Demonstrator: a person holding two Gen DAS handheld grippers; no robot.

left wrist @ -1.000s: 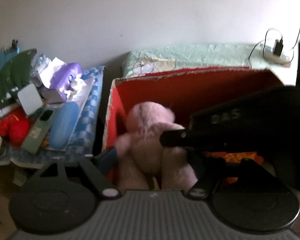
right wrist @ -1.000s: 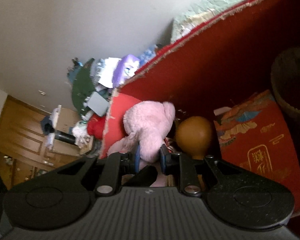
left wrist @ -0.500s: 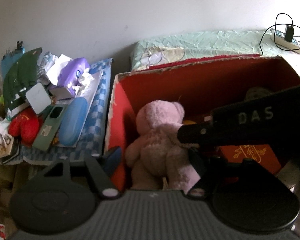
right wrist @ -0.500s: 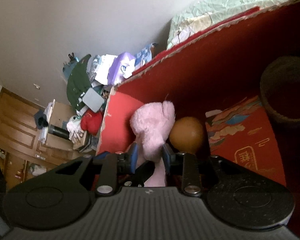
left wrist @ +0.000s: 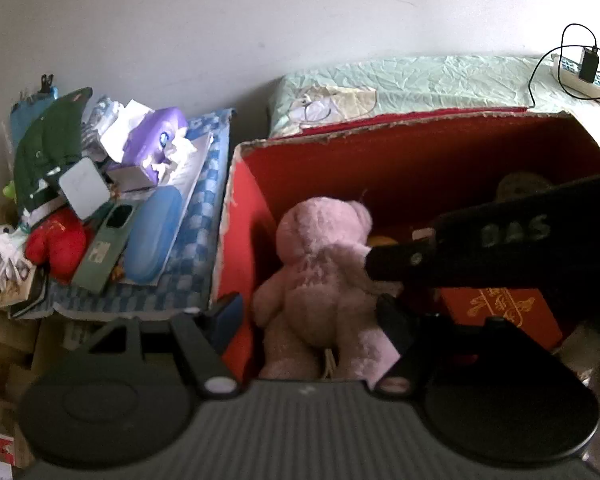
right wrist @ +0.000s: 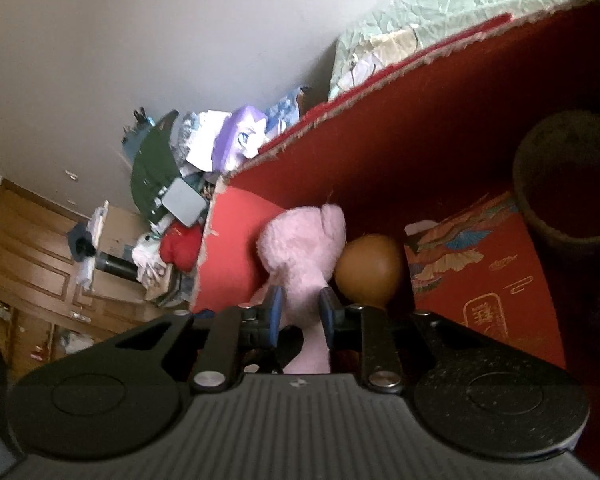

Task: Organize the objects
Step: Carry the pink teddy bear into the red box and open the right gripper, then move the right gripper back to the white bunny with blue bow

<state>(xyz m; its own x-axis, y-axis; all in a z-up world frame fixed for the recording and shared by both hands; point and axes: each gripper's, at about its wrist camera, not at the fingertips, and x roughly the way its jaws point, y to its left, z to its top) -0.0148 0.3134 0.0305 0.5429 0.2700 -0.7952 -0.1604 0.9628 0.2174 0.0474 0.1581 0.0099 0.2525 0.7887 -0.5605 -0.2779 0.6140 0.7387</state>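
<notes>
A pink plush bear [left wrist: 320, 276] stands in the left end of an open red cardboard box [left wrist: 380, 160]. My right gripper [right wrist: 299, 310] is shut on the bear's arm [right wrist: 308, 264]; its black body shows in the left wrist view [left wrist: 500, 248] reaching in from the right. My left gripper [left wrist: 312, 320] is open, its fingers on either side of the bear's lower body, the left finger outside the box wall. An orange-brown ball [right wrist: 370, 268] lies right of the bear's head.
The box also holds a flat red gift box [right wrist: 480, 280] and a dark round pot [right wrist: 568, 184]. Left of the box, a blue checkered cloth [left wrist: 196, 240] carries clutter: blue case, purple toy, red plush, phone. A power strip [left wrist: 584, 76] lies at the back right.
Both cameras have drawn back and up from the box, so more of it shows. The right gripper stays shut on the bear, which stands a little more upright.
</notes>
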